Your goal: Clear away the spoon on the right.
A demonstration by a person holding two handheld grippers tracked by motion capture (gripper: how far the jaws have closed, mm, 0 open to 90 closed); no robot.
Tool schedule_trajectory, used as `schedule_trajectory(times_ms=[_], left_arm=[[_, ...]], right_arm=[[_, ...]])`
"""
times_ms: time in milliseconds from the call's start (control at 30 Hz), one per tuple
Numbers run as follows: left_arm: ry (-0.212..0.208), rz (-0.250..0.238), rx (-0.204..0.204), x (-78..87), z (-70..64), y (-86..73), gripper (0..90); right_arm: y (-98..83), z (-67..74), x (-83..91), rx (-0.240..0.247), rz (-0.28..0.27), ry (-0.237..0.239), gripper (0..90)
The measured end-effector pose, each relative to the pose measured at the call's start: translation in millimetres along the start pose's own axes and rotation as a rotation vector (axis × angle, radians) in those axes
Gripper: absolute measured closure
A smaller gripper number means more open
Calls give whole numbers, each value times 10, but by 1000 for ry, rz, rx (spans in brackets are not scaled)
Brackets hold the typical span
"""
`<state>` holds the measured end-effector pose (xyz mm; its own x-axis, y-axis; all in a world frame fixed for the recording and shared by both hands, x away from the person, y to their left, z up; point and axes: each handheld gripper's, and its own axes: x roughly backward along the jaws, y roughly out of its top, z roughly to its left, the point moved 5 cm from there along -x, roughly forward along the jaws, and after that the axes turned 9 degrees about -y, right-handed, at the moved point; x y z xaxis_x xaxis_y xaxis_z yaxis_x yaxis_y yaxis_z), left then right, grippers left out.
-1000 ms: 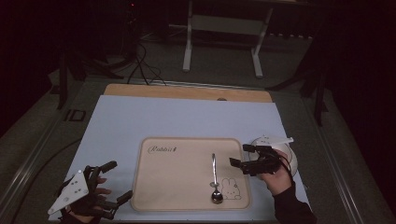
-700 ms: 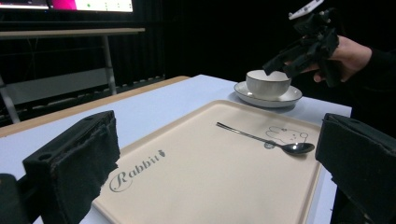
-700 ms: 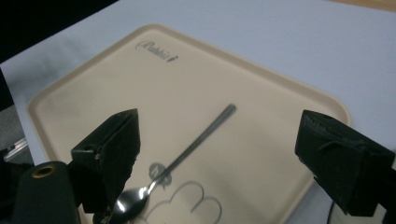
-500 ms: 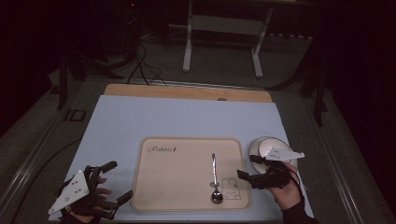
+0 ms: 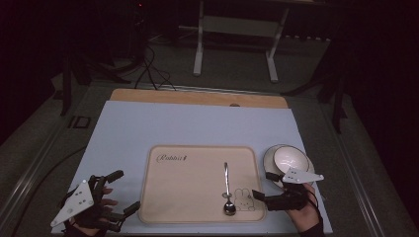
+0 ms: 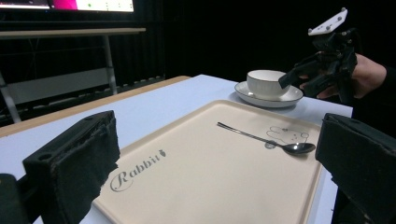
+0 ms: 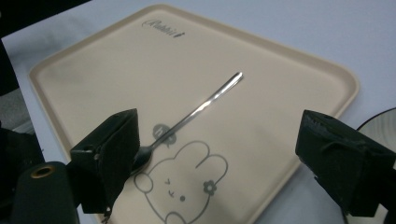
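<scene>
Right hand-held gripper (image 5: 261, 190) hanging wide open by the spoon (image 5: 227, 188)

Spoon's lying on the tray (image 5: 188, 197); left hand-held gripper (image 5: 123, 191) gapes too, near-left on the tabletop (image 5: 148, 123).

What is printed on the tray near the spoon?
A line-drawn rabbit, clearest in the right gripper view.

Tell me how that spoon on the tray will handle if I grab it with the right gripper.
The spoon looks like polished metal, so probably stiff but slippery between the pads. It lies flat on the smooth tray, so it may skid rather than lift. Its thin handle gives the open right gripper little to bite on.
</scene>
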<state>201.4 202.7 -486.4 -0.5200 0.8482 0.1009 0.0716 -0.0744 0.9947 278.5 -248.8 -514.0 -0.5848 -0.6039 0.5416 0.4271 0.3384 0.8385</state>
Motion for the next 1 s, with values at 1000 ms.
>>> schedule_trajectory(times_ms=[1000], left_arm=[[-1,2,14,-7,21,-16,0]], right_arm=[[-233,-179,-16,-78,-33,2,125]])
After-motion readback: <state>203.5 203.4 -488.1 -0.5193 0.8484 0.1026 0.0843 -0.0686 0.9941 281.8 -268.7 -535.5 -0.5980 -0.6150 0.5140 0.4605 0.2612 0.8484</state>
